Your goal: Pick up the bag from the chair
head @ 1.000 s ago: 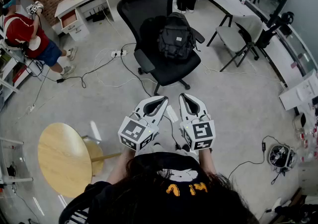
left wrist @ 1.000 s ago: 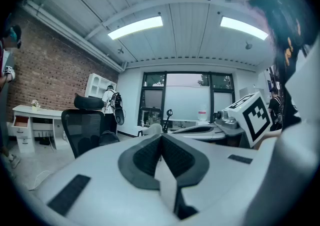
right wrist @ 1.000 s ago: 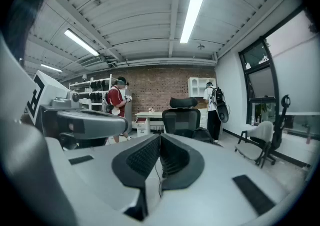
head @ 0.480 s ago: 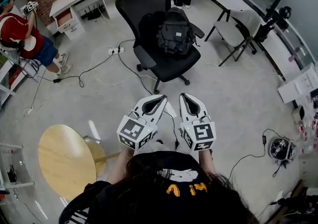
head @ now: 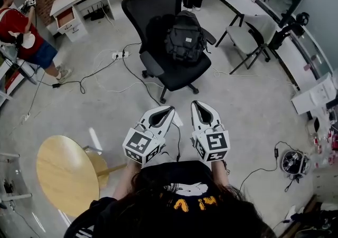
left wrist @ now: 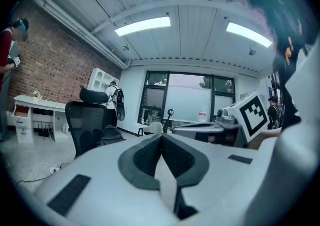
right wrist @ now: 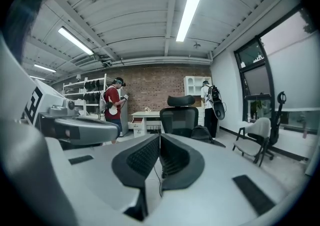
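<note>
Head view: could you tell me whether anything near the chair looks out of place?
Nothing looks damaged or spilled. The bag sits upright on the chair, against its backrest. The only untidy thing: loose cables and a power strip lying on the floor beside the chair.

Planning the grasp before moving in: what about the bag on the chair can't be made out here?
- Head view: the bag is too small to tell its handle; its rear faces the chair backrest.
- Left gripper view: the left hand-held gripper covers the bag's lower part.
- Right gripper view: the right hand-held gripper does likewise.
</note>
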Available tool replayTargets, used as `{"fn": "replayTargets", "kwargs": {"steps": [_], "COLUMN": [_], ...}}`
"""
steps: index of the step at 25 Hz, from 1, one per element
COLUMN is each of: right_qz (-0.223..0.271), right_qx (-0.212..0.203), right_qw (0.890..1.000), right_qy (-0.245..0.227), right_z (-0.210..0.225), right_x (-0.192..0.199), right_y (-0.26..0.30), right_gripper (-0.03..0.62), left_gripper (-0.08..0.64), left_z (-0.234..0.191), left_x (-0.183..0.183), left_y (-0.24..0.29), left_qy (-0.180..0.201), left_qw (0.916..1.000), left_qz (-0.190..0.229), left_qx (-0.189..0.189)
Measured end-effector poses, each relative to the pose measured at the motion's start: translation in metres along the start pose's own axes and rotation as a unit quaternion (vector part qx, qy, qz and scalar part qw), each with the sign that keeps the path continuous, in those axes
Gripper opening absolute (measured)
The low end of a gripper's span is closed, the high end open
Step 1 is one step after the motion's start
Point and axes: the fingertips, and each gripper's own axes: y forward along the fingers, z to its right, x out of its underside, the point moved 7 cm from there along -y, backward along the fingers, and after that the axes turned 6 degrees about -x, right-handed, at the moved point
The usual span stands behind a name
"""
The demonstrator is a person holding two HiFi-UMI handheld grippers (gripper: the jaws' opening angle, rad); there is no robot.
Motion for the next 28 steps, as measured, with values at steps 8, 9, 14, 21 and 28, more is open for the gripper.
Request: {"fn": "replayTargets", "kwargs": {"steps": [8, 9, 14, 21, 28], "right_qz": [-0.004, -0.003, -0.003, -0.008, -0.012], "right_qx": [-0.031, -0.037, -0.060, -0.105, -0.134], "right_qw": [1.000, 0.999, 0.998, 0.994, 0.991], "right_qy": [0.000, 0.001, 0.004, -0.013, -0.010], "right_z": [0.043, 0.052, 0.113, 0.206, 0.281], "right_x": [-0.003, -0.003, -0.003, -0.022, -0.022], "right_y": [0.044, 0.050, 0.082, 0.120, 0.143], "right_gripper": [0.006, 0.006, 0.006, 0.006, 0.006], "left_gripper": [0.005, 0.005, 0.005, 0.005, 0.005], "left_z": [-0.027, -0.029, -0.041, -0.046, -0.044], "left_x": [-0.001, -0.001, -0.002, -0.022, -0.026], "left_y": [0.047, 0.057, 0.116, 0.215, 0.286], "left_qy": [-0.007, -0.007, -0.008, -0.011, -0.016], "left_qw": [0.9996, 0.9994, 0.9981, 0.9956, 0.9915], "left_qz": [-0.009, -0.010, -0.013, -0.014, -0.021], "left_qx": [-0.028, -0.033, -0.060, -0.092, -0.128]}}
